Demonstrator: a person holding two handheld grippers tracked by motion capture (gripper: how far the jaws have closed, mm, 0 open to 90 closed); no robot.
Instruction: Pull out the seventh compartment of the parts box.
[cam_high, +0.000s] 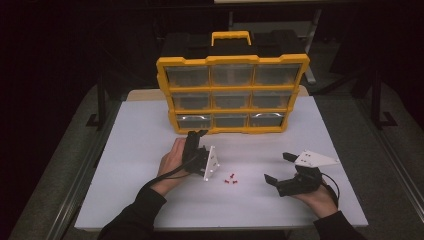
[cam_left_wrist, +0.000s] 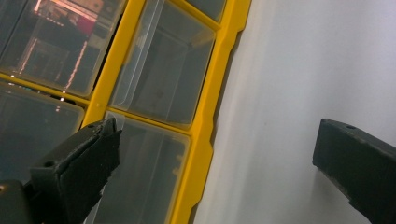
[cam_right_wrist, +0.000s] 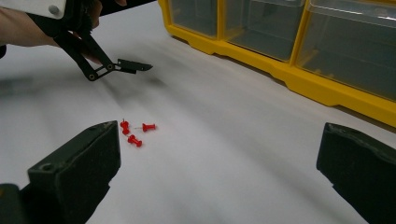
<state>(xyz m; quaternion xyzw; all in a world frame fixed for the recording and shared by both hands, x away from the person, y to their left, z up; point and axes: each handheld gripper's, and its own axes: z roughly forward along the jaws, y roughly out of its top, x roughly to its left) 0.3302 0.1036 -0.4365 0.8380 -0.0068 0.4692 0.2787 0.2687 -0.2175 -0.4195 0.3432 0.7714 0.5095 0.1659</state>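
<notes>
Red pushpins lie between the wide-open, empty left gripper and right gripper, near the yellow organizer.

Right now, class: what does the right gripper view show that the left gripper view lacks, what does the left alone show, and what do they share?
Right gripper view alone: three red push pins on the table, and the left gripper held in a hand. Left gripper view alone: a close look into the organizer's clear drawers, with reflections in the neighbouring drawers. Both: the yellow organizer, the white table, and a pair of open black jaws.
</notes>
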